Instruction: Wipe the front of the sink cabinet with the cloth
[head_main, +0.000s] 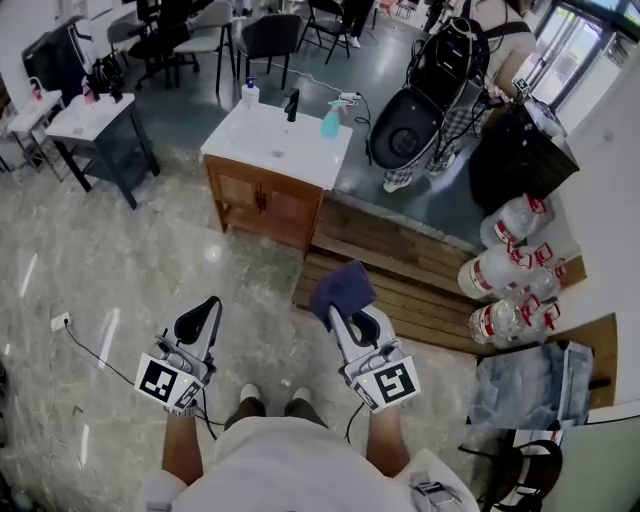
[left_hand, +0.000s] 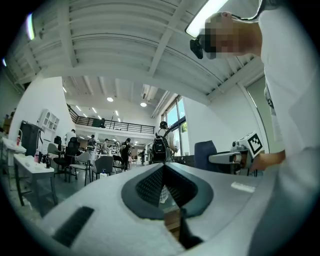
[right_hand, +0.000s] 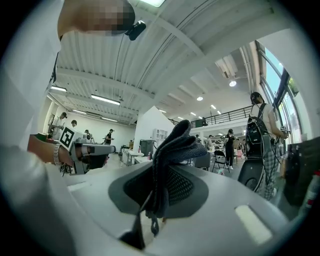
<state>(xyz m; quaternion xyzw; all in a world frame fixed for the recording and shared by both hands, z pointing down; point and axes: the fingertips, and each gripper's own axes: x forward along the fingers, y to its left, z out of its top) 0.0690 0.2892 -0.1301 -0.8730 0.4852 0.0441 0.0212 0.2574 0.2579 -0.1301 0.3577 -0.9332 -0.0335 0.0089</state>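
Right gripper (right_hand: 161, 172) jaws pinched on dark blue cloth (right_hand: 176, 144), folds bunched above tips. Left gripper (left_hand: 163, 168) jaws pressed together at tips, nothing between. Both held low before standing person (head_main: 290, 468), side by side, apart, over pale marbled floor (head_main: 120, 290). Sink cabinet (head_main: 262, 205), wooden doors under white basin top (head_main: 285, 145), stands well ahead of grippers, beside wooden platform (head_main: 405, 270). Teal bottle (head_main: 330, 122) on basin top's right rear corner. Water jugs (head_main: 505, 270) lie at platform's right end.
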